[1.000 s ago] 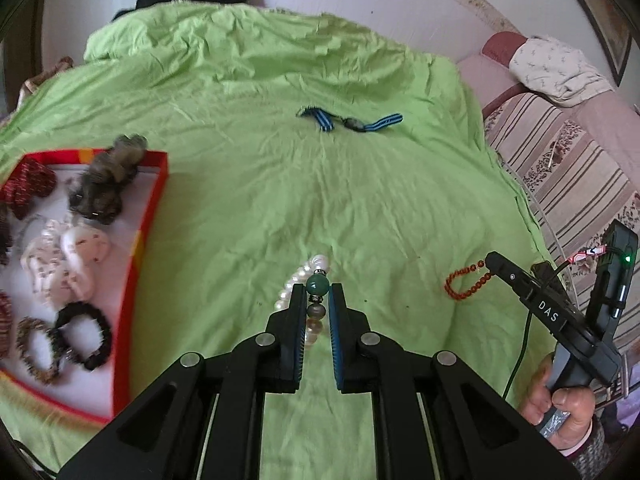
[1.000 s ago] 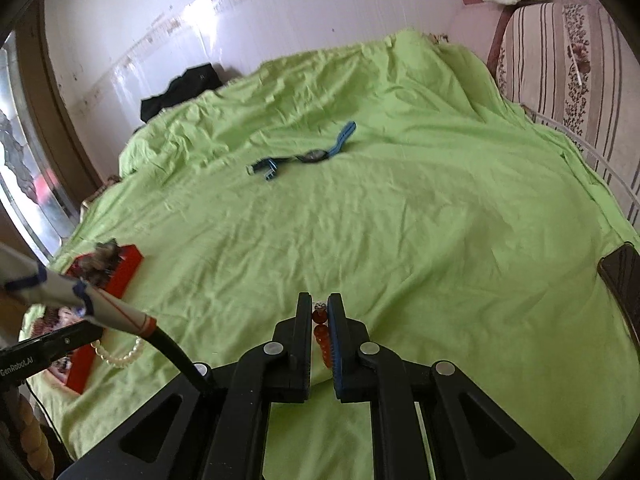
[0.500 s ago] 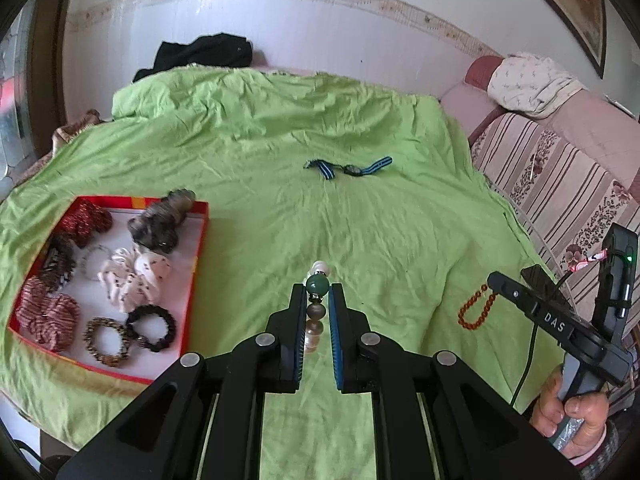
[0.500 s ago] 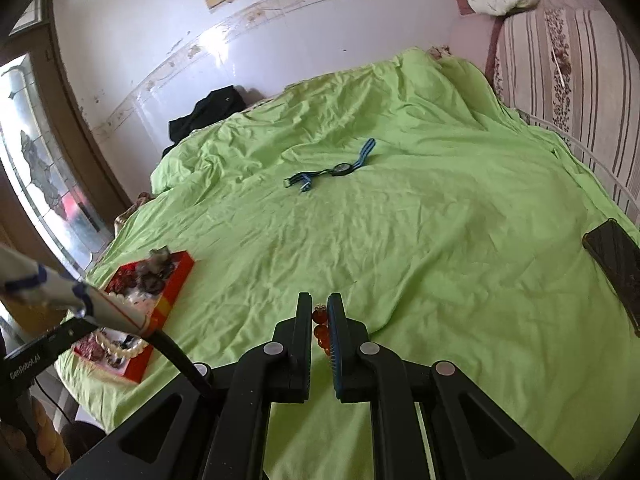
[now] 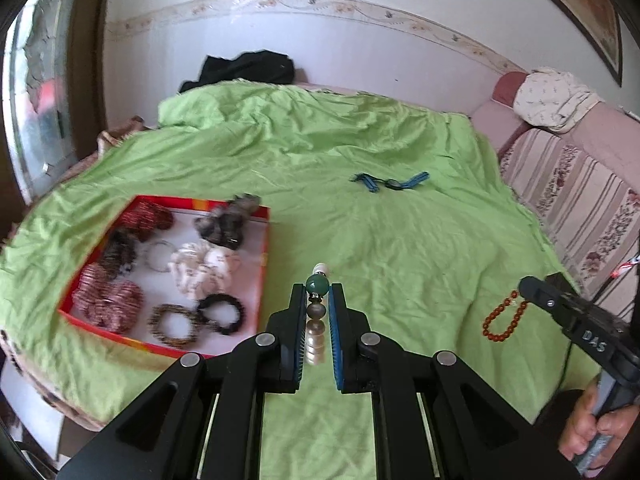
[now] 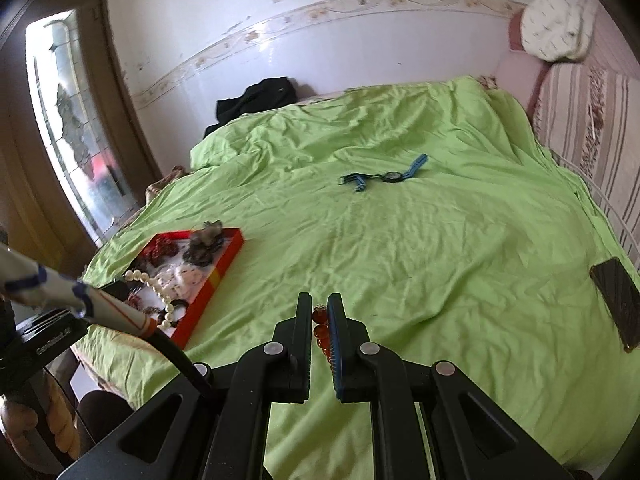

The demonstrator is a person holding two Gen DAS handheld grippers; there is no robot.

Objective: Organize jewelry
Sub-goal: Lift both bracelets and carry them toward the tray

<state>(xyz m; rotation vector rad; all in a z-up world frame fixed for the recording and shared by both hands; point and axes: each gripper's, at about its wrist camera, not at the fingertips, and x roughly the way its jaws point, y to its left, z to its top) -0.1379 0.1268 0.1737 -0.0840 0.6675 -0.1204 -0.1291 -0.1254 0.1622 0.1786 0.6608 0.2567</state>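
Note:
My left gripper (image 5: 318,292) is shut on a pearl necklace (image 5: 315,342) with a green bead at the tips; its strand (image 6: 152,286) hangs over the red tray in the right wrist view. My right gripper (image 6: 320,306) is shut on a red bead bracelet (image 6: 321,334), which dangles as a loop (image 5: 502,322) in the left wrist view. The red tray (image 5: 262,262) lies on the green bedspread at the left and holds several scrunchies and bracelets. A blue-strapped watch (image 5: 390,182) lies farther back on the bed.
A dark phone (image 6: 618,302) lies near the bed's right edge. A striped sofa (image 5: 580,196) with a white cloth runs along the right. Black clothing (image 5: 244,68) sits at the bed's far end. A person's hand (image 5: 592,436) grips the right tool's handle.
Both grippers rose and drew back from the bedspread, lifting the necklace and the bracelet clear. The view widened, and the whole tray now shows.

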